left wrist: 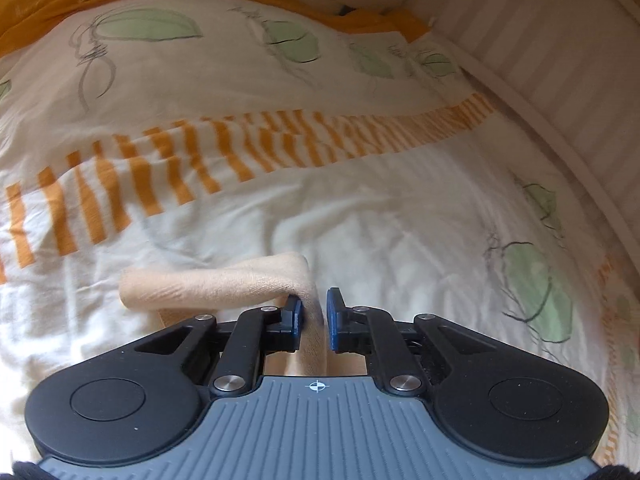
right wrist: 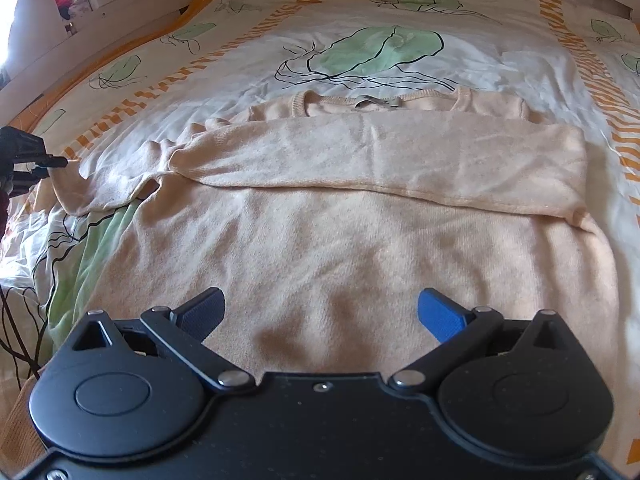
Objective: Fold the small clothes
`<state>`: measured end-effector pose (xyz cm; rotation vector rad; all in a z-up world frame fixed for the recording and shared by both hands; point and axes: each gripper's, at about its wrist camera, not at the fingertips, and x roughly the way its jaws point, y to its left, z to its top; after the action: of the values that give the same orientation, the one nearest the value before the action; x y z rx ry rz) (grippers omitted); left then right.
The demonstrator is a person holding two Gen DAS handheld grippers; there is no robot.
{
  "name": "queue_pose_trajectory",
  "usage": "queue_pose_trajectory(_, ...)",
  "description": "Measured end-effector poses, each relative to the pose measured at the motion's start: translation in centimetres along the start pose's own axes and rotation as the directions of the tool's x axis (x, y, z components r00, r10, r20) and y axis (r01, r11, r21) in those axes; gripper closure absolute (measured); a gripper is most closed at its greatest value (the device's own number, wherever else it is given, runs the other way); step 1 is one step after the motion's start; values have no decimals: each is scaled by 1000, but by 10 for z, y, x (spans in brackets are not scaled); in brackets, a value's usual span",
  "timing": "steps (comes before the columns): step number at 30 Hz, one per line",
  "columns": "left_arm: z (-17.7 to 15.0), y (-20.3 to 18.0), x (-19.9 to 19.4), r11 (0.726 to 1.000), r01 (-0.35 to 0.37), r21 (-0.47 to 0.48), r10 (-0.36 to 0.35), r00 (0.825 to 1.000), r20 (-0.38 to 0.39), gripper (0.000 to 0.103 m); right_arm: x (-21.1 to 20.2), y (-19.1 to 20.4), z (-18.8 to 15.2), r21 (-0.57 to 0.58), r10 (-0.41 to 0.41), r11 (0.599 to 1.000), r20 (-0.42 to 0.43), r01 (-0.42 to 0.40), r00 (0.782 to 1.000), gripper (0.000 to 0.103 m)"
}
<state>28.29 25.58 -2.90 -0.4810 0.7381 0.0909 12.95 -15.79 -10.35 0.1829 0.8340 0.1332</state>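
sweater: peach knit sweater [right wrist: 360, 248] lies flat on the bed, body toward my right gripper, neckline with its label [right wrist: 374, 102] at the far end. One sleeve [right wrist: 380, 160] is already laid across the chest, just below the neckline.

left gripper: left gripper [left wrist: 313, 320] is pinched on the other sleeve's cuff end [left wrist: 208, 284]; fabric runs down between the blue pads. In the right wrist view it sits at the far left of the sweater [right wrist: 36, 160], with that sleeve stretched out from the shoulder.

right gripper: right gripper [right wrist: 320, 312] has its jaws spread wide, nothing between them, hovering over the sweater's hem side.

bed: duvet cover [left wrist: 360, 220] with leaf print and orange stripes, wrinkled and soft under everything.

risk 1: my grip looks like it's on a thin bit of cuff. If I swing fast, the knit could slip out and the sleeve drop short of the chest.

risk 2: nothing pins the body. Pulling the sleeve sideways could drag the shoulder and skew the sleeve already folded.

risk 3: fabric is bunched at the left armpit [right wrist: 160, 160]. Folding over that would lock in a lump.

risk 4: if the right gripper comes down to hold the hem, it could pinch duvet cover with the knit.
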Motion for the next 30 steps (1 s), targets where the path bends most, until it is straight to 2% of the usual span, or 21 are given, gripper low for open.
queue_pose_trajectory(3, -2, -45, -7, 994, 85, 69, -85, 996, 5, 91, -3, -5, 0, 12, -1, 1000, 9, 1, 1000, 0)
queue_pose_trajectory(7, -17, -109, 0, 966, 210, 150, -206, 978, -38, 89, -7, -11, 1, 25, -6, 1000, 19, 6, 1000, 0)
queue_pose_trajectory(8, -23, -122, 3, 956, 241, 170, -235, 970, -54, 84, -8, -12, 1, 28, -8, 1000, 21, 8, 1000, 0)
queue_pose_trajectory(10, -34, -142, 7, 933, 291, 212, -282, 957, -75, 42, -11, -14, 2, 33, -13, 999, 26, 12, 1000, 0)
queue_pose_trajectory(11, -39, -149, 9, 923, 305, 232, -294, 952, -83, 33, -13, -15, 3, 35, -16, 999, 30, 15, 999, 0)
queue_pose_trajectory(12, -44, -154, 10, 913, 321, 253, -308, 947, -91, 27, -14, -16, 4, 35, -18, 999, 34, 17, 999, 0)
queue_pose_trajectory(15, -56, -156, 9, 891, 337, 304, -324, 941, -95, 27, -17, -16, 10, 32, -22, 999, 48, 20, 999, 0)
queue_pose_trajectory(18, -61, -142, 6, 891, 319, 323, -310, 947, -81, 26, -16, -11, 18, 14, -20, 1000, 58, 19, 998, 0)
queue_pose_trajectory(21, -57, -118, 6, 922, 238, 307, -242, 970, -25, 24, -11, -1, 32, -23, -3, 1000, 62, 5, 998, 0)
queue_pose_trajectory(24, -51, -94, 15, 950, 97, 297, -105, 994, 12, 23, -4, 16, 49, -78, 16, 997, 71, -11, 997, 0)
queue_pose_trajectory(26, -50, -77, 22, 957, 42, 287, -51, 998, 23, 23, 1, 30, 62, -125, 32, 992, 79, -22, 996, 0)
queue_pose_trajectory(28, -49, -62, 32, 964, 31, 263, -25, 999, -24, 23, 7, 47, 75, -182, 53, 983, 89, -36, 995, 0)
queue_pose_trajectory(30, -46, -53, 45, 967, 36, 253, -7, 993, -114, 23, 13, 64, 90, -236, 78, 970, 97, -54, 992, 0)
